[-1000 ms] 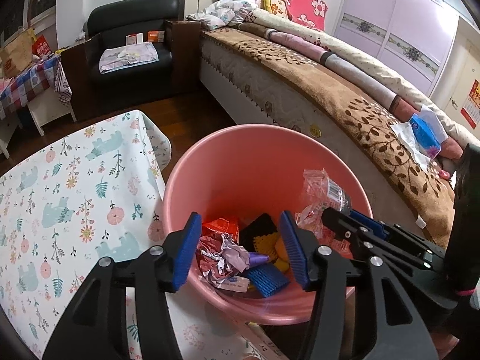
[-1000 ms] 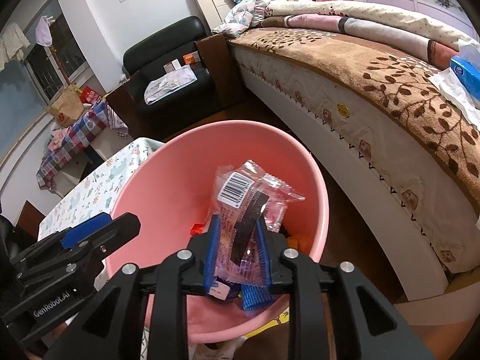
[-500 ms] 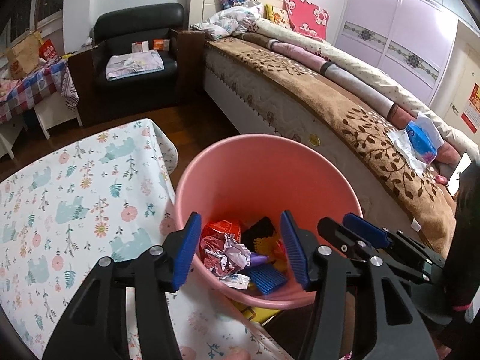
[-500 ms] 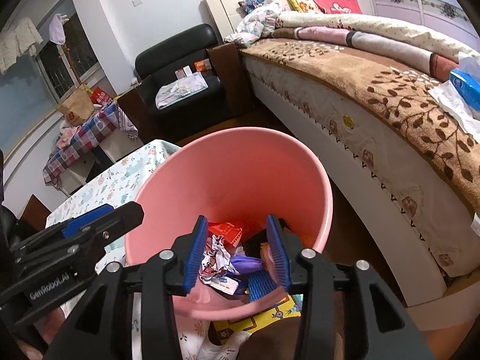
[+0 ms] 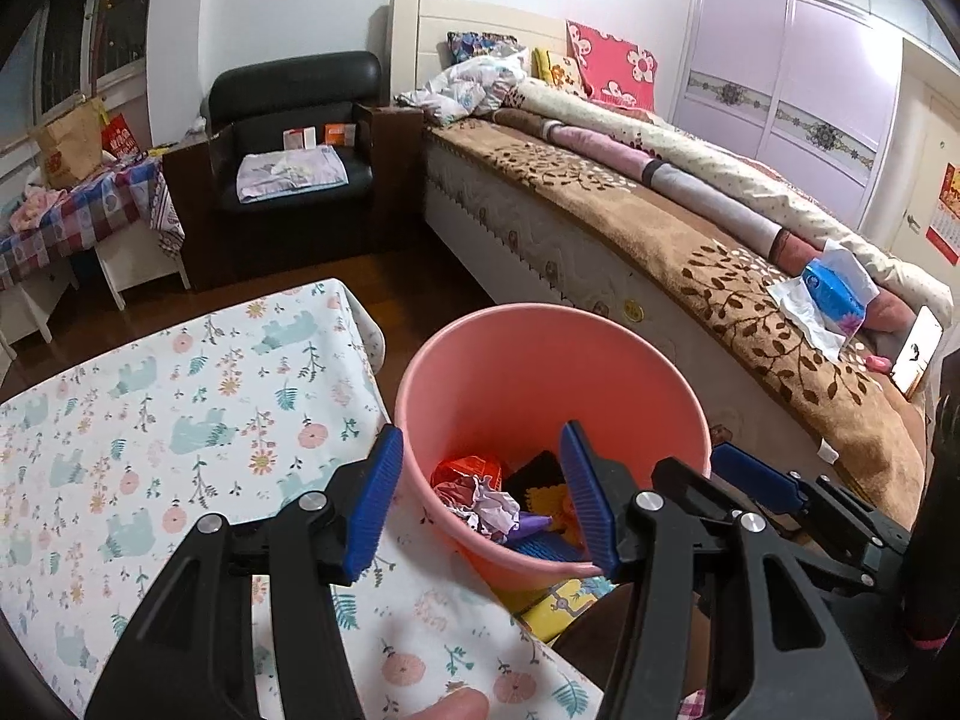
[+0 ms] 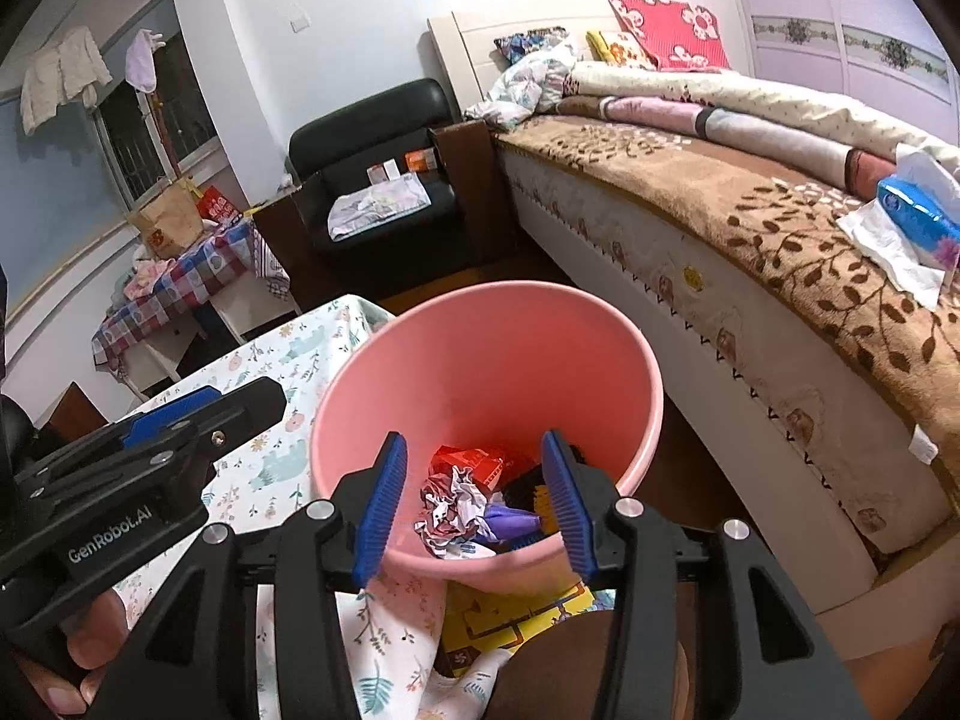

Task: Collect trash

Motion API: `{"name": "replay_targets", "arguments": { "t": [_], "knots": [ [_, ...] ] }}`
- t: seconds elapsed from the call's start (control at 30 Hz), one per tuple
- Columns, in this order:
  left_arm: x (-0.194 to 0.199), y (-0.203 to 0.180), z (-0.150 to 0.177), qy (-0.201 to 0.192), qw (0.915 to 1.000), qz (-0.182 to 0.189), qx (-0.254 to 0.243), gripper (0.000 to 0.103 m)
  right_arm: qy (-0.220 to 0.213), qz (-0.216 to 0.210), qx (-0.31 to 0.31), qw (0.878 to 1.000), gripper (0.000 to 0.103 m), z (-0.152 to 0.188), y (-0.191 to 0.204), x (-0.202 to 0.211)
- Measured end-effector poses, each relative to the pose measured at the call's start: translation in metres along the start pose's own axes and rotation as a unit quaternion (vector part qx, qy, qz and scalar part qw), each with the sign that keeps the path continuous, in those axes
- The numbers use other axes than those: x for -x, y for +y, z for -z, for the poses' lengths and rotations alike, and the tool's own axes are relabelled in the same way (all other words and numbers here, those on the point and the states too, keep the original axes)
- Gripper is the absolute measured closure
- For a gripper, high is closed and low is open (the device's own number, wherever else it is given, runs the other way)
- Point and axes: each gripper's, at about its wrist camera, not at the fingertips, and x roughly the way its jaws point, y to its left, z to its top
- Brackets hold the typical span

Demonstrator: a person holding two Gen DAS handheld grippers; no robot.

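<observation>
A pink bin [image 5: 540, 360] [image 6: 480, 360] stands beside the table with the floral cloth [image 5: 150, 420]. It holds crumpled paper [image 5: 486, 504] [image 6: 453, 504], a red wrapper [image 5: 468, 468] [image 6: 474, 459] and several other scraps. My left gripper [image 5: 480, 498] is open and empty, above the bin's near rim. My right gripper [image 6: 474, 498] is open and empty, also above the near rim. The right gripper shows at the lower right of the left wrist view [image 5: 780, 498]. The left gripper shows at the left of the right wrist view [image 6: 150, 438].
A bed [image 5: 660, 222] with a brown blanket runs along the right, with a blue tissue pack [image 5: 834, 294] on it. A black armchair [image 5: 294, 138] stands at the back. A small table with a checked cloth [image 5: 78, 216] is at the far left. A yellow item [image 6: 510, 612] lies under the bin.
My right gripper opened and the clear wrapper it held is gone from its fingers. Both grippers pulled back and up from the bin.
</observation>
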Motion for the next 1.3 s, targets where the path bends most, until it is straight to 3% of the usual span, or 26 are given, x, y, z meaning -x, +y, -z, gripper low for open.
{"name": "replay_targets", "arguments": {
  "t": [0.53,1.3],
  "knots": [
    [0.039,0.017,0.021,-0.022,0.9996,-0.004,0.015,0.048,-0.027,0.017,0.007,0.999,0.054,0.024,0.033,0.038],
    [0.064,0.030,0.038,-0.034,0.9992,-0.005,0.020,0.048,-0.044,0.032,0.019,0.998,0.054,0.035,0.050,0.056]
  ]
}}
